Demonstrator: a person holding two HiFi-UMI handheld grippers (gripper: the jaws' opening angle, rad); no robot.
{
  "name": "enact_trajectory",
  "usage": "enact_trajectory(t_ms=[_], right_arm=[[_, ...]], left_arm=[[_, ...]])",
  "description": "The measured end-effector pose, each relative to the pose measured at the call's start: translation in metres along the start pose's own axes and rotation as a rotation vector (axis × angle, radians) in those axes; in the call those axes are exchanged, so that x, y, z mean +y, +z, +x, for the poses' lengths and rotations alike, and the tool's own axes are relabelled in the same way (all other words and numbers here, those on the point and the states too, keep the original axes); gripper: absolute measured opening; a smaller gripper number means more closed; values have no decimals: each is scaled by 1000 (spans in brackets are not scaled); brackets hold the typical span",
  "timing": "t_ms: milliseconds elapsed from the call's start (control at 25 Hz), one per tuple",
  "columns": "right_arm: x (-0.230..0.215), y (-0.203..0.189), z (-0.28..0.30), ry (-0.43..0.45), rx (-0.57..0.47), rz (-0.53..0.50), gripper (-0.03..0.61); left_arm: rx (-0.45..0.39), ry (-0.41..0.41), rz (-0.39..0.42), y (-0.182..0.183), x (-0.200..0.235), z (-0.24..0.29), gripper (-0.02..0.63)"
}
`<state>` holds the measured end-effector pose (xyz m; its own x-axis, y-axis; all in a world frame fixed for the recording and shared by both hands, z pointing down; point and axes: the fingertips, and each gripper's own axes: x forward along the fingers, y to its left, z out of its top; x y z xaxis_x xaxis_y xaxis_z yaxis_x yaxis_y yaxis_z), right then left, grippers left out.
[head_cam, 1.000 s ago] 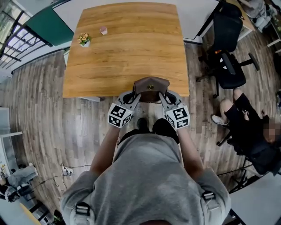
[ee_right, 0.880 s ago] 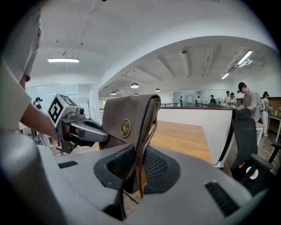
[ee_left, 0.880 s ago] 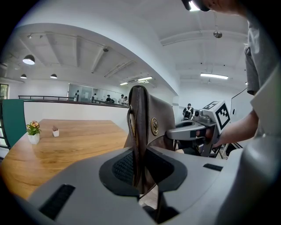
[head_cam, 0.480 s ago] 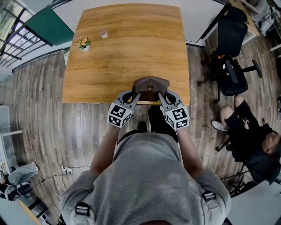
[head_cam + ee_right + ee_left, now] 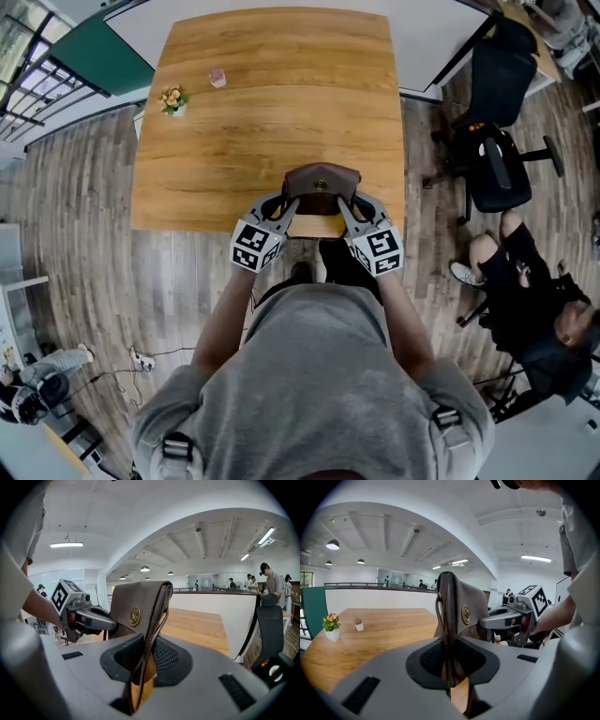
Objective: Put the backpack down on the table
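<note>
Left tool (image 5: 288, 202) and right tool (image 5: 350, 202) pinch one backpack (image 5: 322, 182), apparently above one table (image 5: 262, 94)

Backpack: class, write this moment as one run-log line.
backpack | held upright by left gripper and right gripper | over table near edge

I've carried the backpack (image 5: 322, 187) toward 12 o'clock; it now hangs past the counter's (image 5: 234, 131) near edge.

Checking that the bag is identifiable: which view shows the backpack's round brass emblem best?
The right gripper view: the emblem on the backpack faces the camera most squarely. The left gripper view shows it at a slant. The head view looks down on the backpack, so it is a tiny glint at most.
</note>
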<state>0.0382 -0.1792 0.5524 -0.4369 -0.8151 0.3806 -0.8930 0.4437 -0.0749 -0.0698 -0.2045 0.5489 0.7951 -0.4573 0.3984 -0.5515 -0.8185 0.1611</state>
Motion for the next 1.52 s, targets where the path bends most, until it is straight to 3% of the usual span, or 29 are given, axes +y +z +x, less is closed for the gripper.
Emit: enact_trajectory(t_ms=[920, 1520], right_arm=[[-71, 7, 77, 79, 50, -25, 61], [-95, -15, 107, 127, 89, -48, 63]], left_arm=[[39, 44, -35, 13, 63, 75, 67], [75, 71, -61, -6, 80, 107, 67]])
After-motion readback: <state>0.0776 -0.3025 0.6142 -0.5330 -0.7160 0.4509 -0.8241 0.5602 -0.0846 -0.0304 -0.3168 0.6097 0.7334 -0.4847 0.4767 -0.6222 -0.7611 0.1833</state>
